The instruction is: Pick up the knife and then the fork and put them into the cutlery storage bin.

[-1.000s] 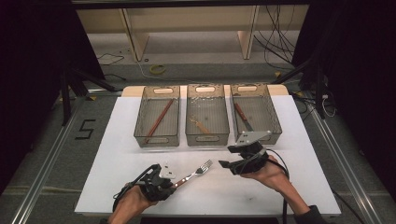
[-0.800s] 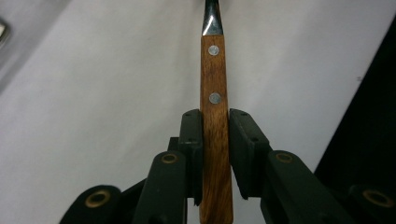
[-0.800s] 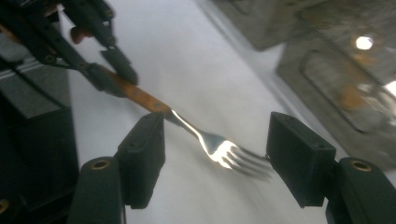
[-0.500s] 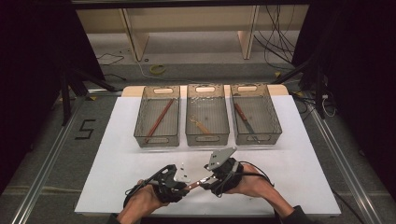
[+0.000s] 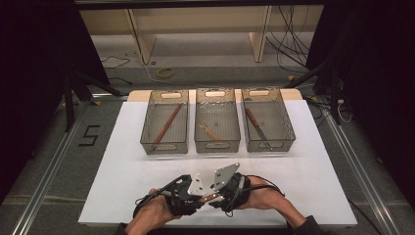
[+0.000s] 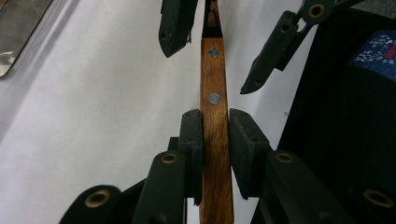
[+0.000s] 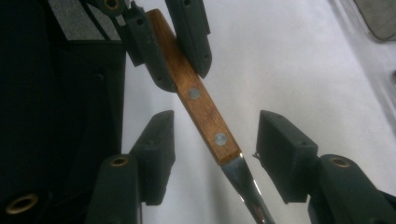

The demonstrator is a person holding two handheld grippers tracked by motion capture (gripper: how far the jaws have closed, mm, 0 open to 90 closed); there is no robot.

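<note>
A fork with a wooden handle [image 6: 214, 79] and two rivets is clamped between the pads of my left gripper [image 6: 215, 126], low over the white table near its front edge. My right gripper [image 7: 217, 128] faces it from the other side. Its jaws have just been closing and straddle the handle's end [image 7: 201, 107] near the metal neck [image 7: 243, 182], with a gap on both sides. From above, the left gripper [image 5: 198, 196] and the right gripper [image 5: 219, 198] meet tip to tip over the handle [image 5: 211, 197].
Three mesh bins stand in a row behind the hands: the left bin [image 5: 147, 142] holds a long brown stick, the middle bin [image 5: 218, 147] a small wooden utensil, the right bin [image 5: 288, 139] a knife. White table surface [image 5: 313, 176] lies around both hands.
My right gripper has come left and down from near the right bin to the fork in my left gripper. Its jaws now flank the handle. The left hand has shifted slightly right.
</note>
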